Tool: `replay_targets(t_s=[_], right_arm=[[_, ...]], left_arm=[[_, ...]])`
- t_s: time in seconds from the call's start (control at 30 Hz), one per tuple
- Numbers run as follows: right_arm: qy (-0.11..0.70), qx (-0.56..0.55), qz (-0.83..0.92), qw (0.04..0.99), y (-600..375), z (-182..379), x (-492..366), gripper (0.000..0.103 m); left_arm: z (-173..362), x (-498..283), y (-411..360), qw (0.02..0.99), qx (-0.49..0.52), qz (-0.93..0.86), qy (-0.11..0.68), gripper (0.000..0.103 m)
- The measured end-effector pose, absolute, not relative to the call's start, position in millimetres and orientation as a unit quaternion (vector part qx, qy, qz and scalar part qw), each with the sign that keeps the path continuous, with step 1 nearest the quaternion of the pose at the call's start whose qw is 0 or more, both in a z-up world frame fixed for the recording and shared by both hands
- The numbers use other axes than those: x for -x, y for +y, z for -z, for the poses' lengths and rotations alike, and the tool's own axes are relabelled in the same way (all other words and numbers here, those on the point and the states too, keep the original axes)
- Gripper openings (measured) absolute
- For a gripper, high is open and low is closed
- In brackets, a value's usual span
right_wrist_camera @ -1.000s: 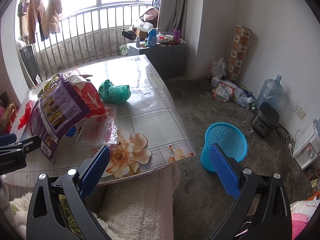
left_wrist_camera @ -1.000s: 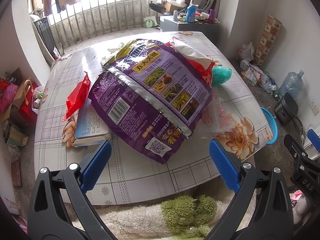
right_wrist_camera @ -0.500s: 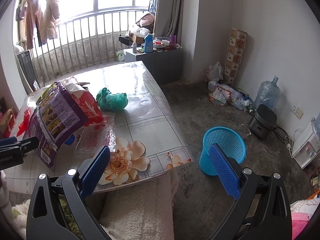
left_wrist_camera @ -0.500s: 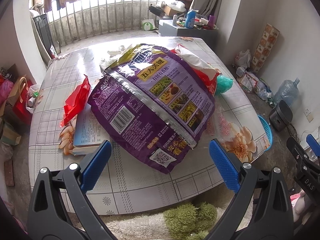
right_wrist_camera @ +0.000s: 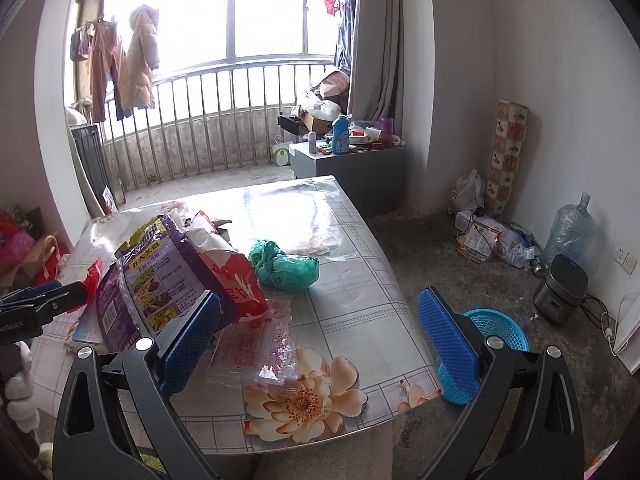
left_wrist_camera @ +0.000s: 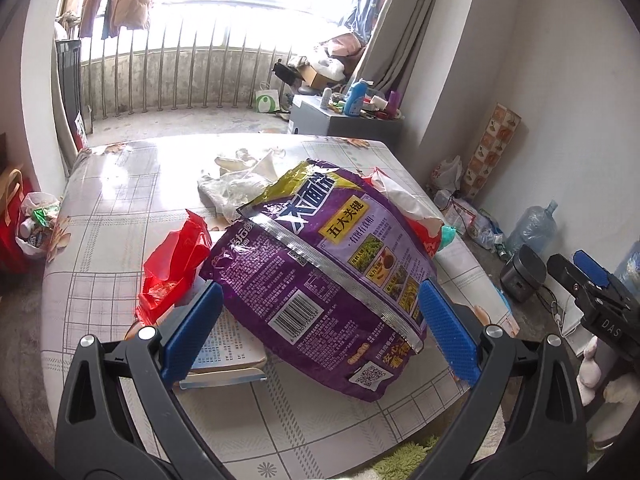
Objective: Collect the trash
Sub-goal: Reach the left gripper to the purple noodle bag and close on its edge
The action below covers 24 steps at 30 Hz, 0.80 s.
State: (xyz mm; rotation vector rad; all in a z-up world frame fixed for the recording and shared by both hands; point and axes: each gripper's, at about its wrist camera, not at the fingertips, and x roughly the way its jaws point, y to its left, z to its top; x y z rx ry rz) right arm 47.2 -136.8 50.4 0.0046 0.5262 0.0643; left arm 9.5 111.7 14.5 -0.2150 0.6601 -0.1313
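While the purple bag (left_wrist_camera: pixel 320 280), red bag (left_wrist_camera: pixel 176 264), green bag (right_wrist_camera: pixel 284 266) and clear wrapper (right_wrist_camera: pixel 256 344) all lie on the table (right_wrist_camera: pixel 360 320), both the left gripper (left_wrist_camera: pixel 320 332) and right gripper (right_wrist_camera: pixel 320 336) gape wide and empty, so collecting into the blue basket (right_wrist_camera: pixel 500 328) on the floor looks barely begun.

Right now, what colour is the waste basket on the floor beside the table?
Bright blue: the waste basket shows best in the right wrist view.

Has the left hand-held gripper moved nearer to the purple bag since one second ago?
Yes. The left hand-held gripper has moved forward: the purple bag on the table now lies between its open blue pads, not ahead of them.
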Motion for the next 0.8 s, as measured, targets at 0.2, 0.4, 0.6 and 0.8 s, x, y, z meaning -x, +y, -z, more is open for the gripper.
replay_targets(t_s=[0.2, 0.4, 0.6, 0.8], right_arm=[[0.265, 0.007, -0.098, 0.959, -99, -43, -67, 0.096], [0.290, 0.008, -0.155, 0.944, -69, -30, -88, 0.085], [0.331, -0.005, -0.183, 0.926, -55, -11, -112, 0.073], [0.378, -0.028, -0.192, 0.905, -50, 12, -133, 0.062]], left_arm=[[-6, -9, 146, 0.929, 0.153, 0.092, 0.324, 0.091], [17, -20, 161, 0.901, 0.212, 0.137, 0.353, 0.062], [43, -37, 172, 0.870, 0.252, 0.143, 0.400, 0.051], [66, -55, 186, 0.839, 0.300, 0.164, 0.423, 0.051]])
